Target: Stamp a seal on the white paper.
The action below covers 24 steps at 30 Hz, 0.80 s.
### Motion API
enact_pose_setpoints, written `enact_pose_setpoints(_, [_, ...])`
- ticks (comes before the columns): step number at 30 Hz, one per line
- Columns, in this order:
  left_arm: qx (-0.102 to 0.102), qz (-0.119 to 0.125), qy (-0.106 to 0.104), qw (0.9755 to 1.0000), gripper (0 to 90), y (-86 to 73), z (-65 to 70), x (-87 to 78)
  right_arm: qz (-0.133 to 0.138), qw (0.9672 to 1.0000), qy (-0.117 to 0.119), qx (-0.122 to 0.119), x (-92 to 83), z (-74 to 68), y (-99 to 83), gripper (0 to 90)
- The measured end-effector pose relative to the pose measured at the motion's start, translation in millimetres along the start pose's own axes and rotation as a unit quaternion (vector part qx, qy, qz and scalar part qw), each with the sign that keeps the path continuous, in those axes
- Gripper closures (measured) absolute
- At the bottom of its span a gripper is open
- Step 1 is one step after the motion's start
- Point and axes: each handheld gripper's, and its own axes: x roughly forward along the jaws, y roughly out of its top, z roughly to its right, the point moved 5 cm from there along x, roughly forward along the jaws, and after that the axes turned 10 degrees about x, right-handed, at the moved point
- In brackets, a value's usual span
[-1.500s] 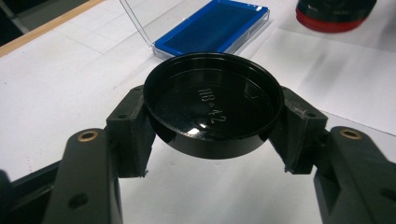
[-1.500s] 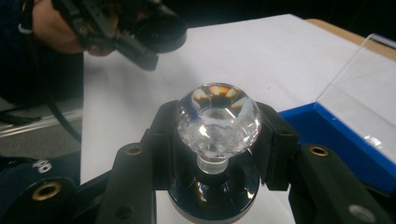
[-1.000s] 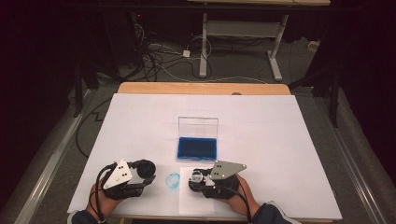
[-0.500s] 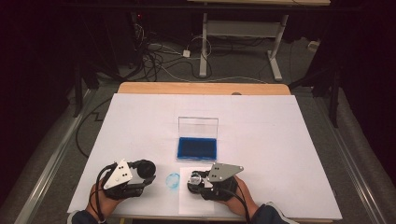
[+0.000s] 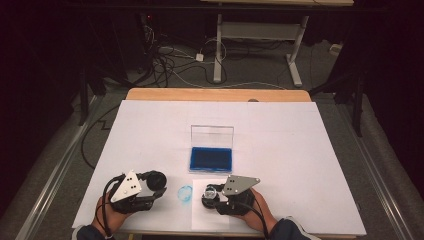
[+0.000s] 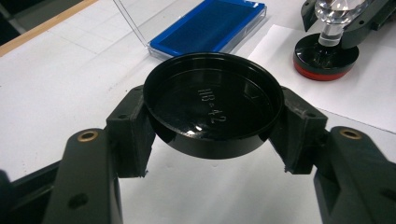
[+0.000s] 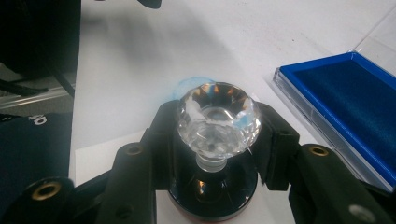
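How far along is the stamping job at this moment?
Done: the cap is off, held in the left gripper, and the ink pad lies open. In hand: the right gripper holds the stamp down on the paper. Left: lifting and recapping.

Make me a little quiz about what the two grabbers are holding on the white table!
1. True or false: the left gripper is shut on the round black cap.
2. What does the stamp in the right gripper stand on?
A. the blue ink pad
B. a small sheet of white paper
C. the bare wooden table edge
3. Fill in: the lid of the blue ink pad stands ____.

Key
1. True: its jaws press the cap's two sides.
2. B: the stamp's base rests on the paper, near the pad.
3. Open: the clear lid is tipped up behind the pad.
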Motion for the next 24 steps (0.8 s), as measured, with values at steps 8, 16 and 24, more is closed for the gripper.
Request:
enact_pose_setpoints(8, [0.002, -0.001, 0.0, 1.0, 36.3, 0.6, 0.3, 0.1, -0.018, 0.9998, -0.006, -0.001, -0.4, -1.1, -0.9, 57.1])
enact_pose_setpoints(16, [0.001, 0.001, 0.0, 1.0, 36.2, 0.8, -0.1, -0.1, -0.045, 0.9988, -0.013, -0.01, 1.8, -0.2, -4.5, 72.1])
enact_pose_setpoints(24, [-0.004, 0.007, 0.005, 1.0, 36.2, 0.3, -3.3, -2.3, -0.025, 0.9994, -0.003, -0.024, 1.0, -2.6, -3.4, 74.4])
